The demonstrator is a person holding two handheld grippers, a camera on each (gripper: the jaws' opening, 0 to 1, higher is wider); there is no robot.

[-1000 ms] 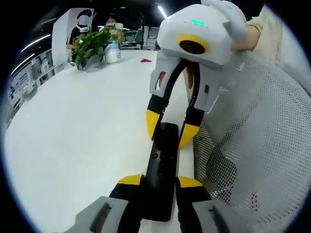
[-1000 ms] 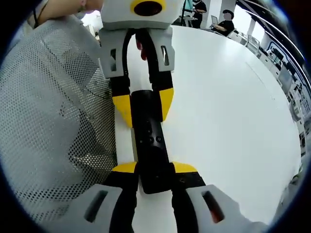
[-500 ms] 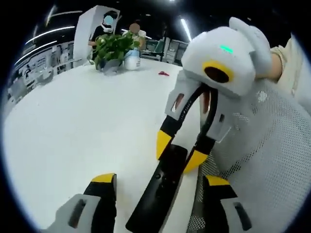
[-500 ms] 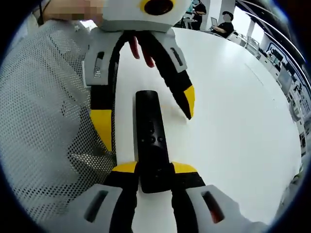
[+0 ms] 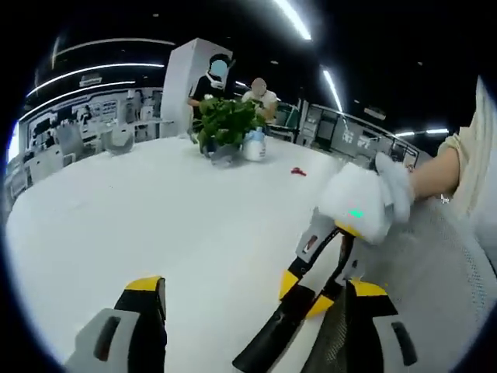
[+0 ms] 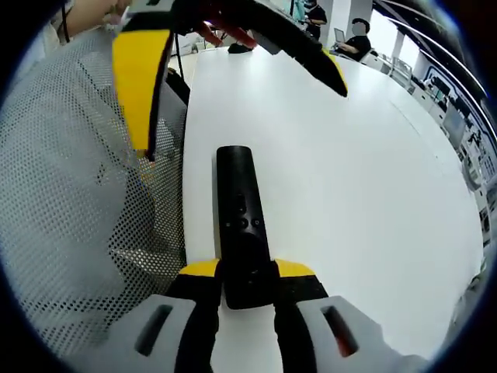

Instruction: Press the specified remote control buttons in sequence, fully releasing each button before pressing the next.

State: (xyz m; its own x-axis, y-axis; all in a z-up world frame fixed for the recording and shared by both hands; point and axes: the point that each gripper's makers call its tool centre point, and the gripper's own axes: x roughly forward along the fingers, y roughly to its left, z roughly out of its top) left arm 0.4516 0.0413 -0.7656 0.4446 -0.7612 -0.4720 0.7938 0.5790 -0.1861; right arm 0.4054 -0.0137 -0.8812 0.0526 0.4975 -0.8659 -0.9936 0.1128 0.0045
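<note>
A slim black remote control (image 6: 239, 225) lies lengthwise along the edge of the white table (image 6: 349, 194). My right gripper (image 6: 247, 269) is shut on its near end, a yellow pad on each side. My left gripper (image 6: 241, 116) hangs open and raised above the remote's far end, touching nothing. In the left gripper view my left gripper (image 5: 256, 287) has its jaws spread wide. Between them the remote (image 5: 272, 334) runs toward the bottom of the picture, and the right gripper (image 5: 304, 294) is clamped on its far end, held by a gloved hand (image 5: 388, 183).
A grey mesh surface (image 6: 78, 202) lies right beside the remote, along the table's edge. A potted plant (image 5: 225, 128), a white bottle (image 5: 255, 148) and a small red thing (image 5: 299, 172) stand far across the table. People sit behind them.
My left gripper let go of the remote, opened wide and drew up and back from it. The right gripper stayed shut on the remote, which has not moved.
</note>
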